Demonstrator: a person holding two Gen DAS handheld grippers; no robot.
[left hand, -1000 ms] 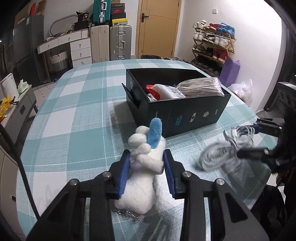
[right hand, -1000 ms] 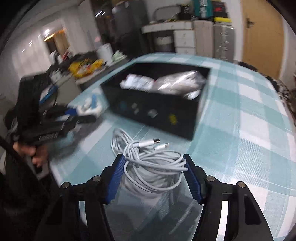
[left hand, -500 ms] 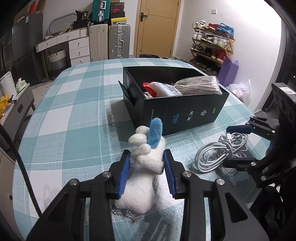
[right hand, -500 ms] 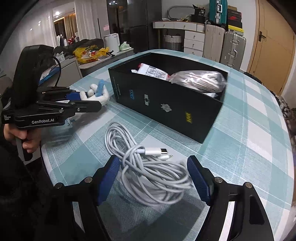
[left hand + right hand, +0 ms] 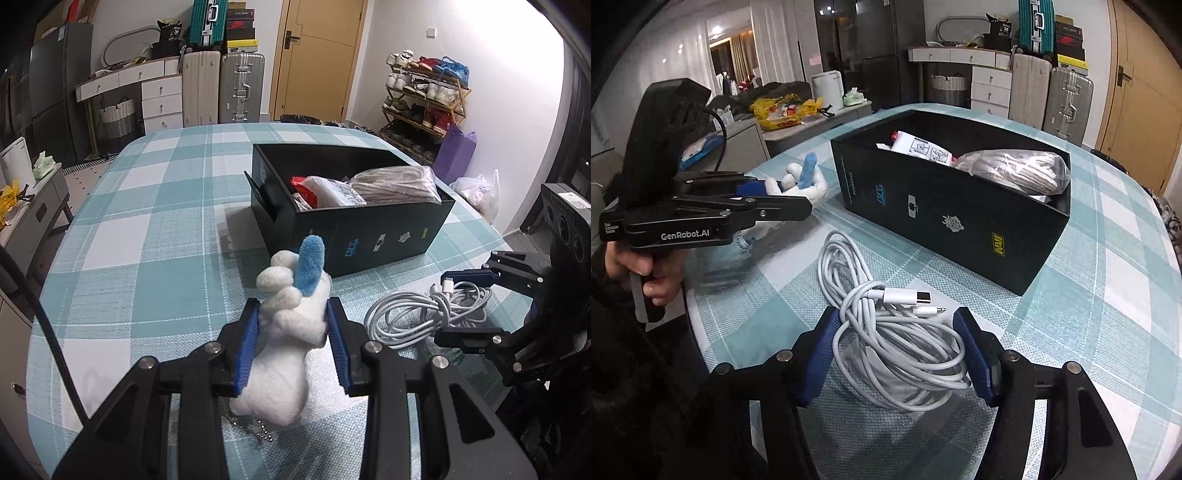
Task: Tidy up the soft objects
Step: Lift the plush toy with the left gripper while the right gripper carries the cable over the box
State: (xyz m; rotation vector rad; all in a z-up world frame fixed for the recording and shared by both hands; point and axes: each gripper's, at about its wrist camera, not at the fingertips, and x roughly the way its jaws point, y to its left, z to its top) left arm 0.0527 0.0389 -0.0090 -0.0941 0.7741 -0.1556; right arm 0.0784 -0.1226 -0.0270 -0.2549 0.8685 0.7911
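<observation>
Left gripper (image 5: 291,332) is clamped on the plush (image 5: 284,347), blue pads pressing into its white fleece from both sides, and the toy sits low over the tablecloth (image 5: 147,236), just short of the box (image 5: 369,236). Right gripper (image 5: 899,354) has its fingers spread wide on either side of the cable (image 5: 886,332), which lies coiled on the cloth in front of the box; they bracket the bundle but whether the pads touch the outer loops is hard to tell.

Best play for the left, I'd say: lift the toy clear of the box's near wall, carry it over the open end and let go there, since the bags (image 5: 369,184) fill the other end. For the right, close across the thick middle of the coil so every loop gets caught; pinch only the edge and strands will likely slip out and trail.

Textures now. The plush is fuzzy and squashy, white with one stubby blue ear (image 5: 310,266), and a small ball chain (image 5: 742,240) dangles beneath it. The cable is smooth, glossy white, springy loops with two connectors poking out on top. The box is rigid, matte black card with small printed logos, straight-walled. Inside, crinkly clear plastic wraps something soft and beige.
</observation>
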